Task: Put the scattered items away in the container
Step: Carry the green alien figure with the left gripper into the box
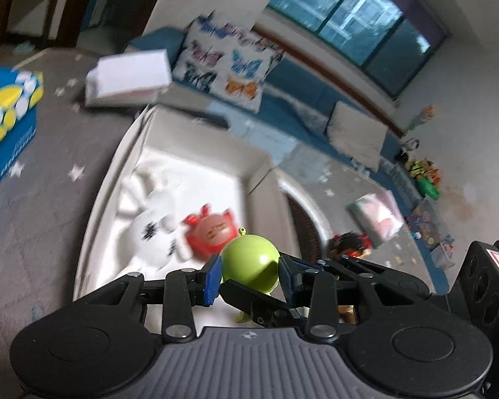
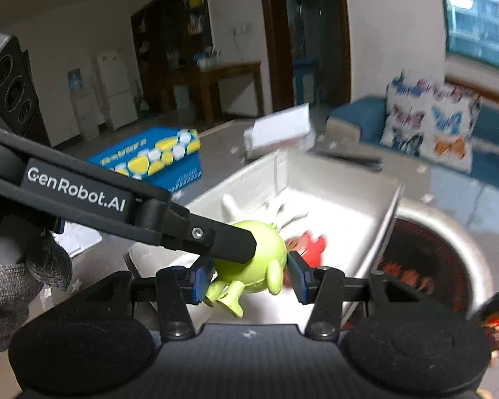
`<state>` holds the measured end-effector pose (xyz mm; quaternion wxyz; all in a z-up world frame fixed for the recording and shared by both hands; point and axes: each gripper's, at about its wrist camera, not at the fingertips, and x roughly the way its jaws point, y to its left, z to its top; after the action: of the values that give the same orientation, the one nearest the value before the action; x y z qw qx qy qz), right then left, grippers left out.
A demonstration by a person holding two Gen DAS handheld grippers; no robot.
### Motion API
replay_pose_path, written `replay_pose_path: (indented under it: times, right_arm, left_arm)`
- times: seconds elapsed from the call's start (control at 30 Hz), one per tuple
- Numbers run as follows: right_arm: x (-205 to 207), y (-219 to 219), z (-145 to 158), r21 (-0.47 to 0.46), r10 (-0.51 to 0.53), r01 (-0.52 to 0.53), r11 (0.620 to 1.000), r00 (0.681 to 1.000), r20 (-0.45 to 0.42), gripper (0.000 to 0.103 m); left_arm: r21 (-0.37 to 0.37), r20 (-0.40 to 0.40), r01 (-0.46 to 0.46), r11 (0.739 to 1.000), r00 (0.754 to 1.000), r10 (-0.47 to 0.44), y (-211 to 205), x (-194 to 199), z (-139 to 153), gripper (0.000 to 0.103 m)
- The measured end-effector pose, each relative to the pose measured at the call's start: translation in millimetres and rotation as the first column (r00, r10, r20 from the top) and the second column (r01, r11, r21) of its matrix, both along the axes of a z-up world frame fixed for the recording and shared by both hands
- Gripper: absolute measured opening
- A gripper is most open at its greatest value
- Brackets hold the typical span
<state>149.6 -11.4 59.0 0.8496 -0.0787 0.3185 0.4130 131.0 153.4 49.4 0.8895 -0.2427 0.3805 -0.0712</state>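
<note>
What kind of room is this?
Probably a home living room: a blue sofa holding a white butterfly-print cushion sits under a wide window, and a tall white fridge stands farther back.

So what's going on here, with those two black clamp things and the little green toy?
A person is tidying toys into a white box using two hand-held grippers. Both the left gripper and the right gripper are around the same green round toy figure, holding it just above the box; which one actually bears it is hard to tell. A red toy and a white plush already lie inside. A dark-haired doll is still outside on the grey star-patterned rug.
</note>
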Motion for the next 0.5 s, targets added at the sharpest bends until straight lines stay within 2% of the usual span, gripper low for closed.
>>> replay_pose_path:
  times: [0.2, 0.5]
  right_arm:
    - [25, 16, -26, -0.054, 0.016, -0.023, 0.998, 0.993, -0.12, 0.049]
    - [41, 33, -34, -0.107, 0.002, -0.024, 0.994, 0.979, -0.205, 0.049]
  left_arm:
    - [-0.022, -0.08, -0.008, 1.0, 0.997, 0.007, 15, 14, -24, 0.04]
    - [-0.02, -0.111, -0.031, 0.999, 0.993, 0.029, 27, 21, -32, 0.04]
